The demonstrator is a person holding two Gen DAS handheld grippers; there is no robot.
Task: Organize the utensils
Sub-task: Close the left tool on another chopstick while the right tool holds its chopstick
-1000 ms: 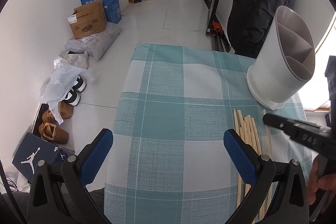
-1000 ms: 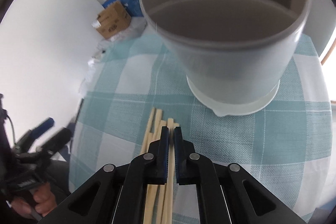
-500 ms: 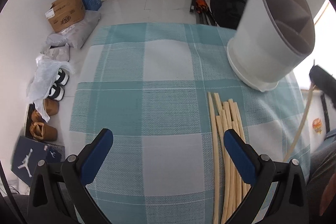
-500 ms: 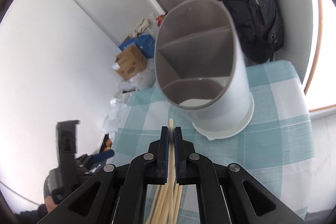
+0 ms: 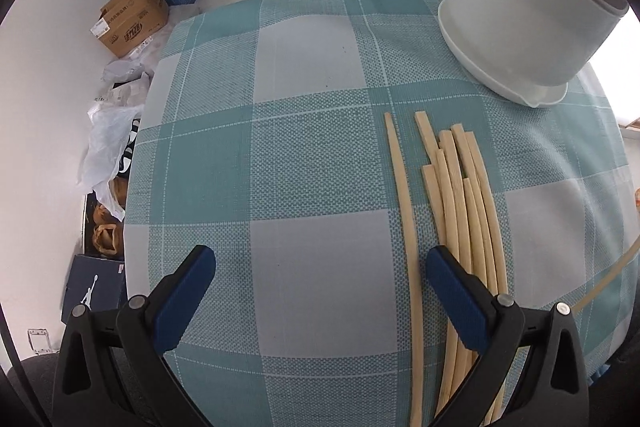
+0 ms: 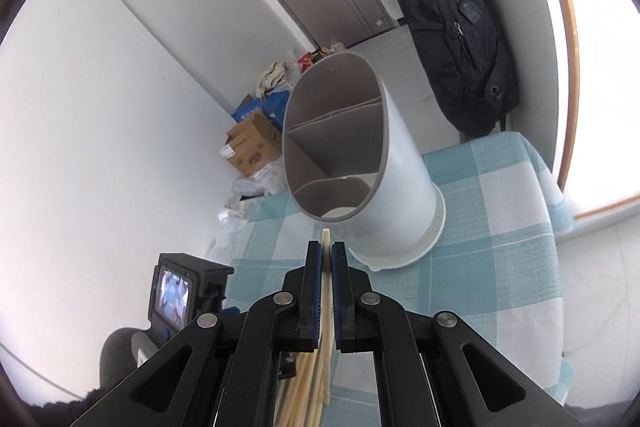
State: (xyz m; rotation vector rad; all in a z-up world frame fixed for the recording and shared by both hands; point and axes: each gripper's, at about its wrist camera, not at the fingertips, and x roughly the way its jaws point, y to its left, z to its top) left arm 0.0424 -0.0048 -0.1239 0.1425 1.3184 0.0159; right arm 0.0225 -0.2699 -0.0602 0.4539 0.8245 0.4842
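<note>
Several pale wooden chopsticks (image 5: 460,203) lie side by side on the teal checked tablecloth (image 5: 280,155). A white utensil holder (image 5: 520,15) with inner dividers stands at the far right of the table; it also shows in the right wrist view (image 6: 360,163). My left gripper (image 5: 316,295) is open and empty, low over the cloth, its right finger beside the chopsticks. My right gripper (image 6: 326,259) is shut on one chopstick (image 6: 326,239), held in the air with its tip just in front of the holder's open mouth. That chopstick's other end shows in the left wrist view (image 5: 608,281).
The table's left edge drops to a floor with cardboard boxes (image 5: 132,15), plastic bags (image 5: 108,135) and shoes (image 5: 106,235). A black backpack (image 6: 448,7) hangs behind the table. A window (image 6: 600,67) is on the right.
My right gripper has lifted one chopstick off the pile and risen, so the holder now appears farther and below. My left gripper has moved forward and right over the cloth toward the chopsticks.
</note>
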